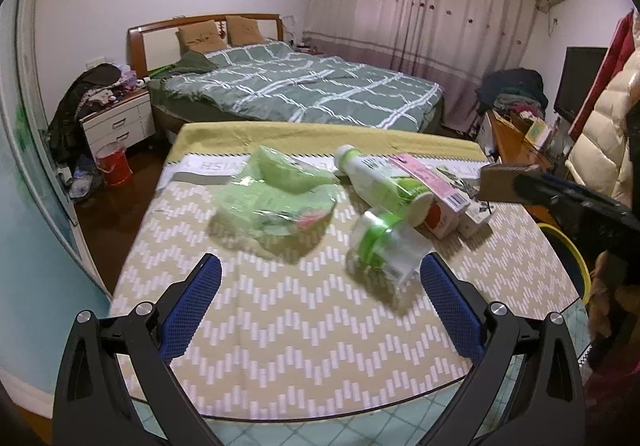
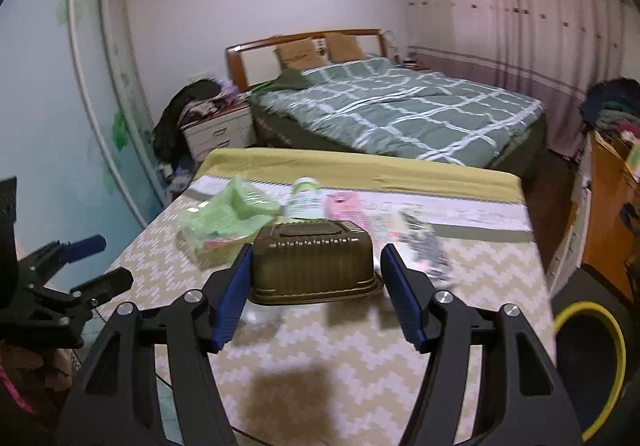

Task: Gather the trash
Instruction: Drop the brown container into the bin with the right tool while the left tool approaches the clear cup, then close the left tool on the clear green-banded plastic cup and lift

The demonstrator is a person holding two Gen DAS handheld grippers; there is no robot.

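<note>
Trash lies on a table with a beige zigzag cloth (image 1: 304,326): a green plastic wrapper (image 1: 276,198), a white and green bottle (image 1: 384,182), a clear bottle with a green band (image 1: 384,254), a pink carton (image 1: 432,186). My left gripper (image 1: 320,278) is open and empty above the table, the clear bottle by its right finger. My right gripper (image 2: 316,266) holds a brown plastic tray (image 2: 316,266) upside down above the table; its left pad touches the tray, a small gap shows at its right pad. The tray also shows in the left wrist view (image 1: 504,182).
A black bin with a yellow rim (image 2: 592,362) stands at the table's right side. A bed (image 1: 304,90), a nightstand (image 1: 116,122), a red bucket (image 1: 114,164) and a wooden desk (image 1: 516,142) lie beyond the table.
</note>
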